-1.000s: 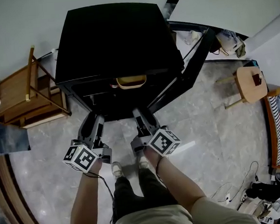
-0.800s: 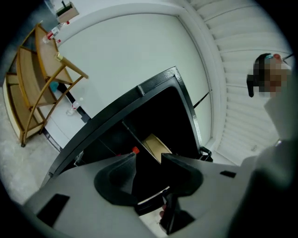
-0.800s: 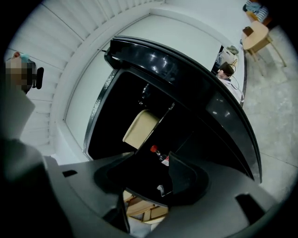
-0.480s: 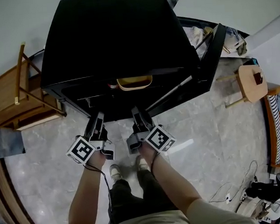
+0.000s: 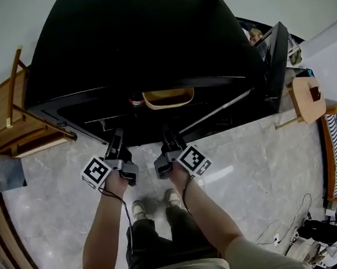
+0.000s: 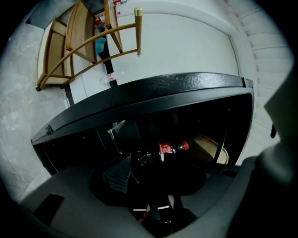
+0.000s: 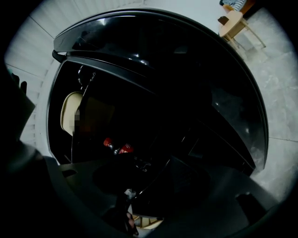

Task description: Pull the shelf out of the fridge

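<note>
Two tools, both spread, before the open fridge point(image 5: 138, 40)
Left tool point(image 5: 118, 139) and right tool point(image 5: 170, 138): jaws just opened wide, gripping nothing, aimed into the fridge; shelf point(image 5: 138, 113) inside it, dark, beneath a tan bowl point(image 5: 168, 97).

A: What lies deep inside the fridge point(image 5: 143, 40)?
B: Cannot tell; the inside is near black in every view; the shelf cannot be picked out from the dark.
A: And the bottle point(image 6: 170, 148)?
B: Red label, red cap; print too small to read; its body is lost in shadow.
A: The tan vessel point(image 5: 168, 97)?
B: Only its front rim shows from the head view; the rest sits under the fridge's top; bowl or basket, I cannot say.
A: The wooden frame point(image 5: 17, 134)?
B: Cut off by the left edge.
</note>
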### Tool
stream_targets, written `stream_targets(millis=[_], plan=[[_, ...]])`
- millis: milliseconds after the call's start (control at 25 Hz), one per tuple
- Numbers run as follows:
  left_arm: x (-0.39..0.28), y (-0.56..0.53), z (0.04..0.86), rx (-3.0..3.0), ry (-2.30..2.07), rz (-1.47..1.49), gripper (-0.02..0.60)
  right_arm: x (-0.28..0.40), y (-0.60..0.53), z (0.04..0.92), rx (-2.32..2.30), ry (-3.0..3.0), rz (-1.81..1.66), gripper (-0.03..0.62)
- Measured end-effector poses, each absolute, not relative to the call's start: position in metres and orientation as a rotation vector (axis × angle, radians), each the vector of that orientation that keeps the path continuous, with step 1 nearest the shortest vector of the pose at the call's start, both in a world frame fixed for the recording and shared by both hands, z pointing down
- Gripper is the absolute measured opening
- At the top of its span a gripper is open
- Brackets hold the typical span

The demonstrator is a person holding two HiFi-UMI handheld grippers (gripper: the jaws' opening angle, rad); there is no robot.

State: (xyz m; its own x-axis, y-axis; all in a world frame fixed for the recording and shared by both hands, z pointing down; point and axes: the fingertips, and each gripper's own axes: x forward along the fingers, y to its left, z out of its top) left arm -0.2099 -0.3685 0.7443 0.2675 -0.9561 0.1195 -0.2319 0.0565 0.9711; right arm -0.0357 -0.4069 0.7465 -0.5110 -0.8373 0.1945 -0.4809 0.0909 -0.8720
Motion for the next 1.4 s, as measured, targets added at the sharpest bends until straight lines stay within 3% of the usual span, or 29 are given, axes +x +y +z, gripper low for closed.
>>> stream_targets(millis=[720,1000,1120,1280,1400], plan=[[-0.221,-0.404,0.794,1.335,-1.147,-0.963,0.195,-0.033,-0.461,0.787,-1.286,1.942,-1.365,0.204],[-0.224,-0.435,0.784,1.431,-1.147,-0.990,0.191,-0.035,-0.479,0.795,-1.285,1.943,-1.344,0.164],[-0.225,-0.436,0.787,1.399,-1.122,-1.052,0.159,-0.037,-0.483,0.798,-1.278,1.906,-1.358,0.126],[-0.236,-0.435,0.790,1.371,-1.161,-1.084,0.040,-0.040,-0.483,0.793,-1.226,1.877,-1.357,0.043],[-0.237,-0.434,0.790,1.364,-1.153,-1.082,0.020,-0.040,-0.481,0.793,-1.206,1.859,-1.372,0.038]])
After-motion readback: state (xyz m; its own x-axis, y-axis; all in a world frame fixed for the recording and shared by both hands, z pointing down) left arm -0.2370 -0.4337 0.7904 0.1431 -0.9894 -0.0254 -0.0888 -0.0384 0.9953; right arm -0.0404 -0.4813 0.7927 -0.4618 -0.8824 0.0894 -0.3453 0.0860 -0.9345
